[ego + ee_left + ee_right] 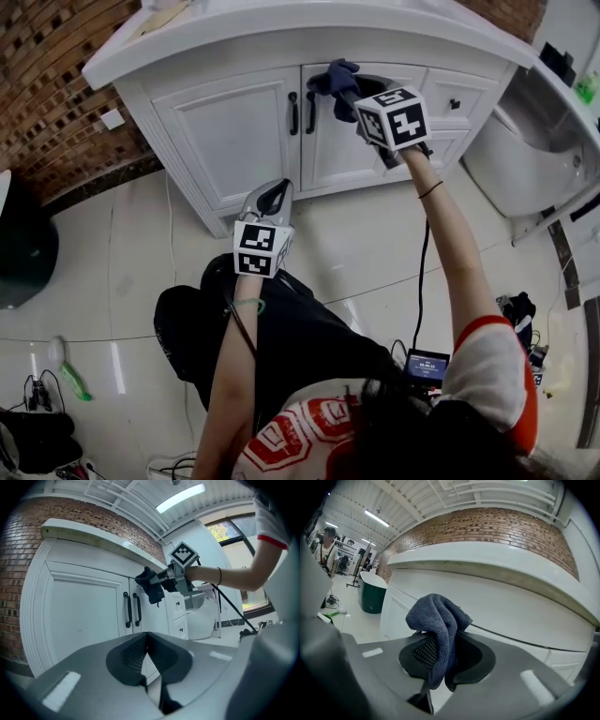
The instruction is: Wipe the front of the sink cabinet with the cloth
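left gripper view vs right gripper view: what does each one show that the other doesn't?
Left gripper view only: the two black door handles, the right gripper holding the cloth up by the cabinet front, and the left gripper shut, empty. Right gripper view only: a dark green tub on the floor, and the cloth pinched between its own jaws, close up. Both: the white cabinet, the brick wall and the cloth.

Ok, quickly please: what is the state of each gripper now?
Left gripper: closed, empty.
Right gripper: closed on the cloth.
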